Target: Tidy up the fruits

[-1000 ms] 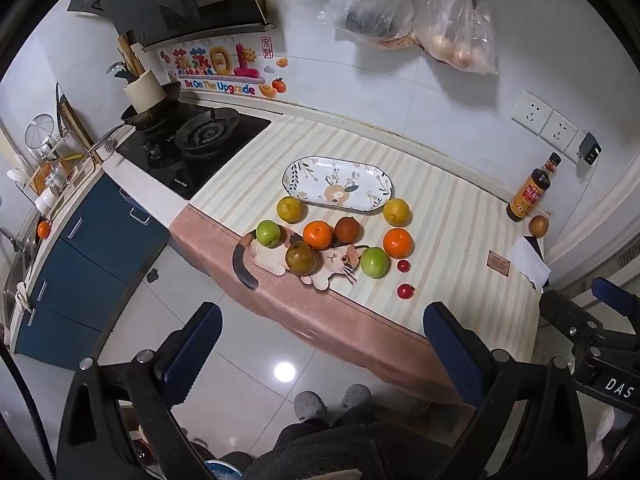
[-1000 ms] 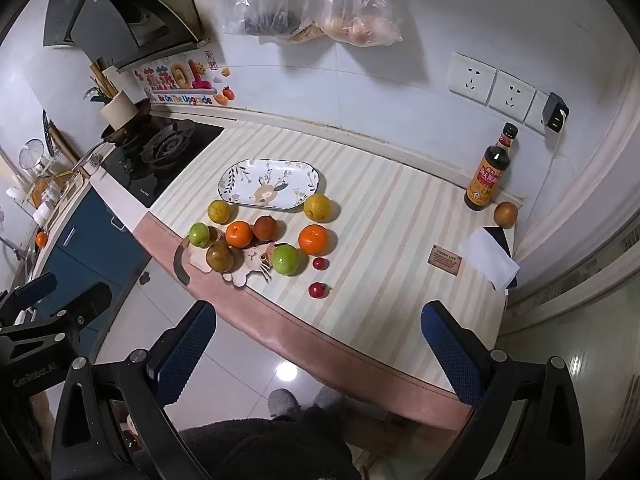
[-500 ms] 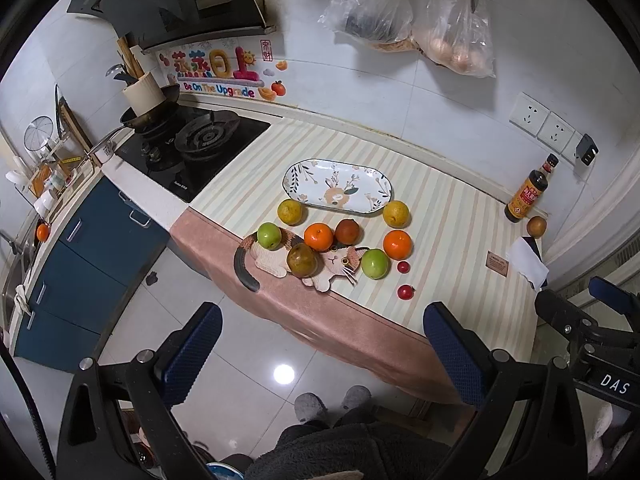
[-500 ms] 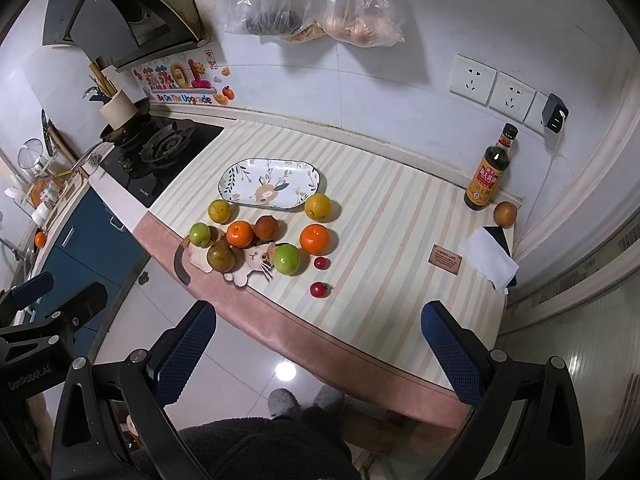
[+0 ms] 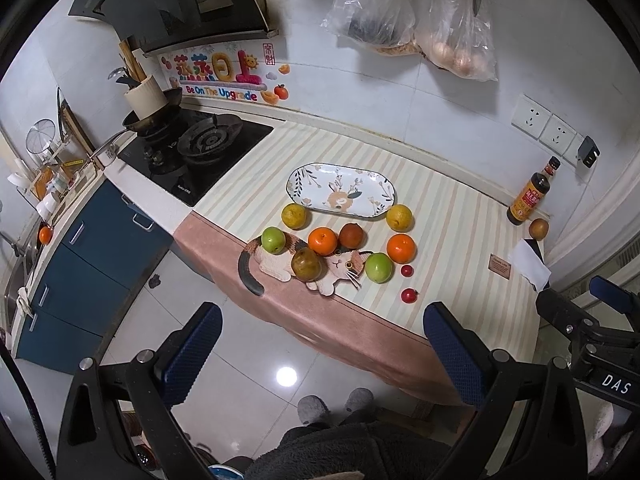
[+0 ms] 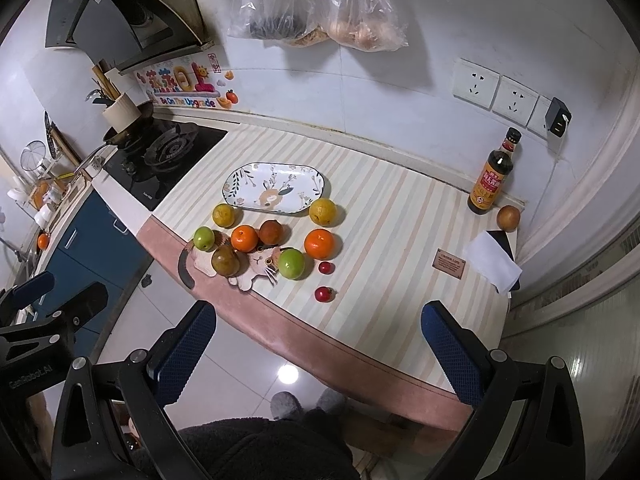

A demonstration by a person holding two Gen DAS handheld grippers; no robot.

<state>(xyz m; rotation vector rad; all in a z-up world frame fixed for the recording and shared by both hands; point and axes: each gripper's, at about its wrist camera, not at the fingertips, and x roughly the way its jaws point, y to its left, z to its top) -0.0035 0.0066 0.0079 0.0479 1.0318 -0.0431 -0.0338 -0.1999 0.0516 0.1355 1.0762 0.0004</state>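
The fruits lie loose on the striped counter just in front of the patterned plate (image 5: 341, 196), which holds nothing: two oranges (image 5: 322, 241), green apples (image 5: 378, 267), yellow citrus (image 5: 399, 217), brownish ones, two small red ones (image 5: 409, 295), some resting on the cat-shaped mat (image 5: 280, 266). Over the last second little has changed; my view has only drifted slightly, so nothing is sorted yet. My left gripper (image 5: 322, 354) and right gripper (image 6: 320, 354) both hang wide open and empty, well short of the counter.
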